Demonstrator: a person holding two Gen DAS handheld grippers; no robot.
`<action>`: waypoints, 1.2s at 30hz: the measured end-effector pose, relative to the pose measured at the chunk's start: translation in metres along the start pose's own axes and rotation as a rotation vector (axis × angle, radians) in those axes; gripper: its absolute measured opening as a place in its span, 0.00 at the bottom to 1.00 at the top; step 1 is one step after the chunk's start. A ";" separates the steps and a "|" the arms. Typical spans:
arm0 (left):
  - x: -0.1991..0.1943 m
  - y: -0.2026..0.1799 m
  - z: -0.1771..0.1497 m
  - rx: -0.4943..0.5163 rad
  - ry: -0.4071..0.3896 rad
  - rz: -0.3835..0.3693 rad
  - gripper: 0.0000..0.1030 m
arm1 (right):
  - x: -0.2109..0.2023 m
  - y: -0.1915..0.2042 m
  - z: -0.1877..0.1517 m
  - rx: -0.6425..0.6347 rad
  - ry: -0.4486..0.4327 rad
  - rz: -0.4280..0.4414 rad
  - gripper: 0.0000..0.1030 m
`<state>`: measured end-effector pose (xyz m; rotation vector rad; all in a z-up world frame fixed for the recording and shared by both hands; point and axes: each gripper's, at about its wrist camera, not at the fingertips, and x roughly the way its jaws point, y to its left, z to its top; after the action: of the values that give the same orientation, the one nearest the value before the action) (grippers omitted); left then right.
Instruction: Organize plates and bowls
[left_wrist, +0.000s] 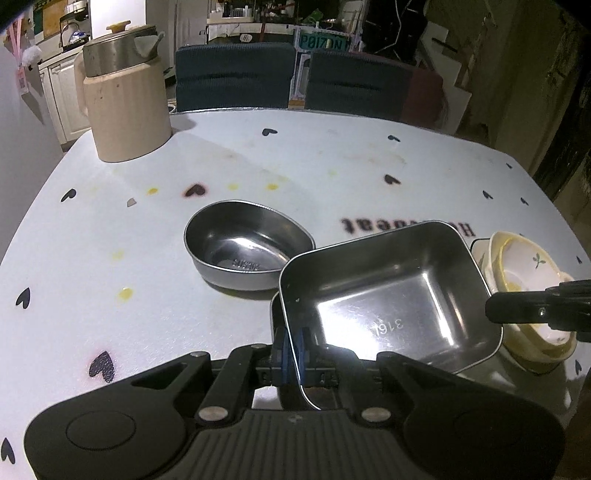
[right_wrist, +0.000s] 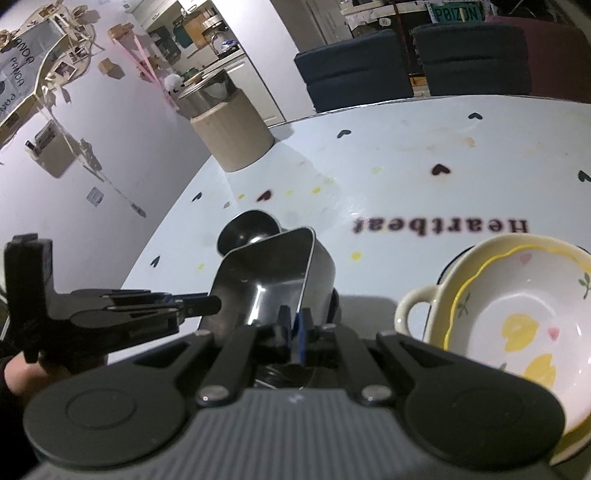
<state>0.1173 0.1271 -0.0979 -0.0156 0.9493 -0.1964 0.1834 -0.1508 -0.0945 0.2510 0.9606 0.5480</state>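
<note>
Both my grippers, left and right, pinch the tray rim so it stays level for stacking.

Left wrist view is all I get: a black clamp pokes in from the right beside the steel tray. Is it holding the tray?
Observer: Yes. The right gripper has its blue pads shut on the rim of the steel tray.
Visitor: And the printed word that the tray half covers?
Observer: The right wrist view shows it whole: Heartbeat, upside down.
Visitor: What carries the clamp I am looking along?
Observer: A person's hand holds the left gripper from behind.
</note>
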 end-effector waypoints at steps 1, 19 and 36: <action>0.000 0.000 -0.001 0.003 0.003 0.003 0.05 | 0.000 0.001 -0.001 -0.005 0.004 0.001 0.05; 0.006 0.000 -0.003 0.043 0.038 0.034 0.06 | 0.030 0.015 -0.001 -0.031 0.078 -0.026 0.06; 0.011 0.004 -0.002 0.038 0.048 0.016 0.06 | 0.051 0.016 -0.005 -0.036 0.160 -0.068 0.06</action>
<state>0.1230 0.1292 -0.1085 0.0315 0.9928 -0.2002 0.1971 -0.1095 -0.1257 0.1429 1.1093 0.5285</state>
